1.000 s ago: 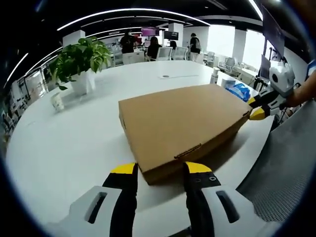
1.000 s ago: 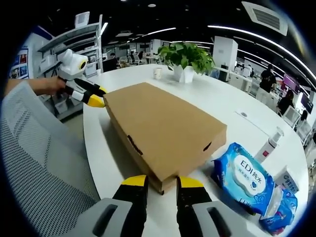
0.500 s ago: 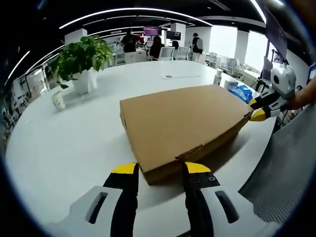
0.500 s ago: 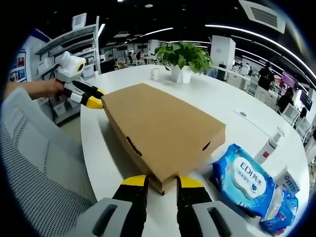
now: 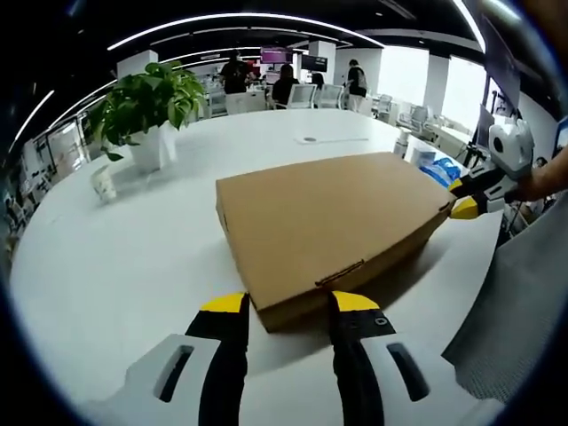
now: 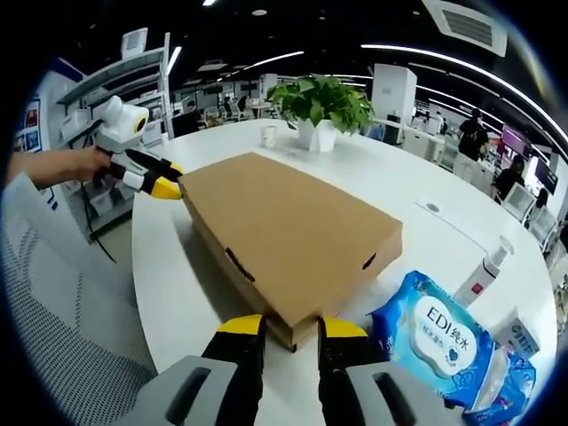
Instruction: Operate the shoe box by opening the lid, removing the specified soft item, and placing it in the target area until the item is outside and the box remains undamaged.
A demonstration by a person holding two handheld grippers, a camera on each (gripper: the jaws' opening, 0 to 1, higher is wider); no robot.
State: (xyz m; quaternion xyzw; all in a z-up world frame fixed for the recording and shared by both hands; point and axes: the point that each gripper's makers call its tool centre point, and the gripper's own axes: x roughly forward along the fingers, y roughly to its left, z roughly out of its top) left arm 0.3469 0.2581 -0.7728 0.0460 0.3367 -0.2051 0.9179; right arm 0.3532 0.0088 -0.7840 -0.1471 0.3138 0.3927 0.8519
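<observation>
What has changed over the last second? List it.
Nothing visibly moved apart from slight camera drift. The shoe box lies shut on the white table, the left hand-held gripper and the right hand-held gripper each open at opposite corners of it.

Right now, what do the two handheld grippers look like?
Both match: the left gripper and right gripper have black jaws with yellow tips on slotted light grey bodies. Seen from across the box, each carries a white rounded housing; no sleeve is visible.

An open-plan office: a large round white table (image 5: 106,257) with a potted plant (image 5: 146,111) near its far edge, office chairs (image 5: 302,94) and people standing beyond, strip ceiling lights (image 5: 240,22), storage shelving (image 6: 133,84).
</observation>
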